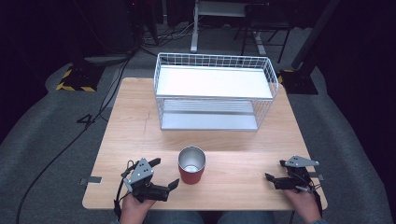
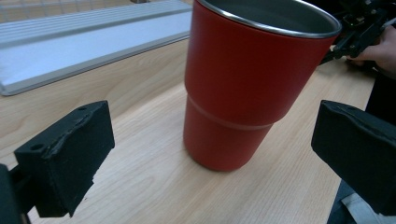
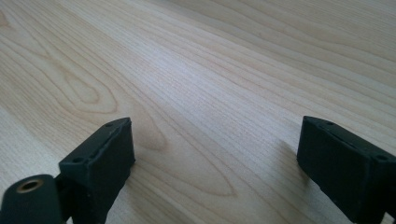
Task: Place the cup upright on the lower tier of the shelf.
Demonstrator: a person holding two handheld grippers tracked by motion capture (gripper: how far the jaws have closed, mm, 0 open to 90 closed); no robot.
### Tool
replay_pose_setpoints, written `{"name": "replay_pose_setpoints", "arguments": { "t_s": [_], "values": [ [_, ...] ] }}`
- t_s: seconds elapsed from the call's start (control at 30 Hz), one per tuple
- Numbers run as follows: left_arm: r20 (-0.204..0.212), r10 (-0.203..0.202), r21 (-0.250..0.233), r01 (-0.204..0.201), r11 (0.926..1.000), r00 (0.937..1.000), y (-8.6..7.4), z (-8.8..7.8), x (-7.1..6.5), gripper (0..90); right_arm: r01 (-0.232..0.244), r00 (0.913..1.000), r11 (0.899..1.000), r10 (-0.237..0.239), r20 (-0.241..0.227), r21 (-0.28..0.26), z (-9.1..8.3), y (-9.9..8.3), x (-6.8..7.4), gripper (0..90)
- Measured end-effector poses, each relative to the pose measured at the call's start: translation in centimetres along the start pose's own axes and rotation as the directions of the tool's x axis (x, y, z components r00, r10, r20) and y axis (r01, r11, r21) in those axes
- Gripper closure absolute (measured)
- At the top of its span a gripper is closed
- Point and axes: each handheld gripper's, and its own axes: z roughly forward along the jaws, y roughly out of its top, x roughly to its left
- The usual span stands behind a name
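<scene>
1. Red cup [image 1: 191, 165] upright at the table's [image 1: 233, 154] near edge, in front of the wire rack [image 1: 214, 91].
2. My left gripper [image 1: 164, 173] is spread wide just beside it, nothing held.
3. Right gripper [image 1: 275, 170] also spread, empty, well apart.
4. Looks like the approach step; next I'd straddle the cup, then close.

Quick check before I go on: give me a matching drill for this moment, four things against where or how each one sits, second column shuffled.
Things:
1. red tumbler
2. white wire rack
3. left gripper
4. right gripper

Places or states:
A. open, low over bare wood near the table's right front corner
B. at the far side of the wooden table, two shelves
C. upright near the front edge, between the grippers
D. open, pointed at the tumbler, not touching it

Pairs: 1-C, 2-B, 3-D, 4-A
</scene>
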Motion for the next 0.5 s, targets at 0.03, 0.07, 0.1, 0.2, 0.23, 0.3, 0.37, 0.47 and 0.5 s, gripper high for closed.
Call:
{"name": "replay_pose_setpoints", "arguments": {
  "t_s": [0.03,0.07,0.1,0.2,0.23,0.3,0.37,0.47,0.5],
  "values": [
    [0.003,0.002,0.004,-0.002,1.0,1.0,0.0,0.2,-0.1,0.0,0.0,1.0,1.0,0.0,0.0,0.0,0.0,0.0,0.0,11.3],
    [0.005,0.003,0.003,-0.003,1.0,1.0,0.0,0.4,-0.3,0.0,0.0,1.0,1.0,0.0,0.0,0.0,0.0,0.0,0.0,11.2],
    [0.009,0.008,0.008,-0.008,0.9999,0.9999,0.1,0.6,-0.4,0.0,0.0,1.0,1.0,0.0,0.0,0.0,0.0,0.0,0.0,11.3],
    [0.022,0.006,0.001,-0.006,1.0,0.9997,0.1,1.1,-0.6,0.0,0.0,1.0,1.0,0.0,0.0,0.0,0.0,0.0,0.0,11.3],
    [0.024,0.004,0.004,-0.004,1.0,0.9997,0.1,1.3,-0.7,0.0,0.0,1.0,1.0,0.0,0.0,0.0,0.0,0.0,0.0,11.3],
    [0.029,0.005,0.005,-0.005,1.0,0.9996,0.1,1.6,-0.7,0.0,0.0,1.0,1.0,0.0,0.0,0.0,0.0,0.0,0.0,11.3],
    [0.037,-0.004,0.005,0.004,1.0,0.9993,0.0,1.9,-0.8,0.0,0.0,1.0,1.0,0.0,0.0,0.0,0.0,0.0,0.0,11.2],
    [0.043,-0.007,-0.004,0.007,1.0,0.9991,0.0,2.3,-0.8,0.0,0.0,1.0,1.0,0.0,0.0,0.0,0.0,0.0,0.0,11.3],
    [0.045,-0.013,-0.009,0.013,0.9999,0.9989,-0.1,2.4,-0.8,0.0,0.0,1.0,1.0,0.0,0.0,0.0,0.0,0.0,0.0,11.3]
  ]
}}
